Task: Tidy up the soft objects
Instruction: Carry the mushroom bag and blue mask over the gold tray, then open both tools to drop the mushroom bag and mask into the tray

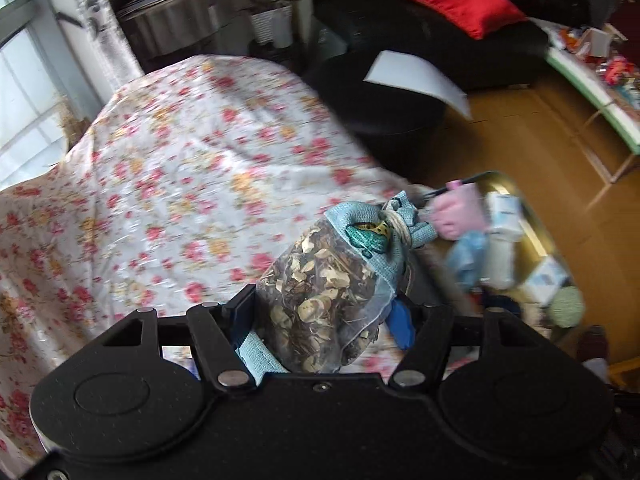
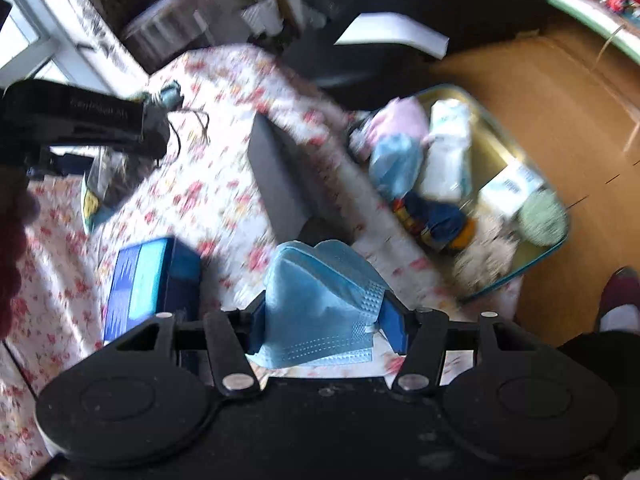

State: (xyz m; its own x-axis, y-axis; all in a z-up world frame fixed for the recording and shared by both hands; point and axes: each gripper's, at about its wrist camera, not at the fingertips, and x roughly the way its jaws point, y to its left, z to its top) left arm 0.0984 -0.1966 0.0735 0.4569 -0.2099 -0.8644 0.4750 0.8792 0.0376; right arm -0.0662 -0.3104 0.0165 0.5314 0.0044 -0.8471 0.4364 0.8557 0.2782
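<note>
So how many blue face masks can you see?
2. One face mask is pinched in the right gripper above the flowery cloth. Another lies crumpled in the gold tray, beside the pink thing. More may hide under that pile.

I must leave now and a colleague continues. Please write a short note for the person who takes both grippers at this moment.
Left gripper: shut on the sachet of dried leaves, lifted above the floral cloth.
Right gripper: shut on the blue face mask.
Tray at the table's right edge already holds several soft items.
Done: both items picked up.
Left: probably place both in the tray; the blue box lies on the cloth.
</note>
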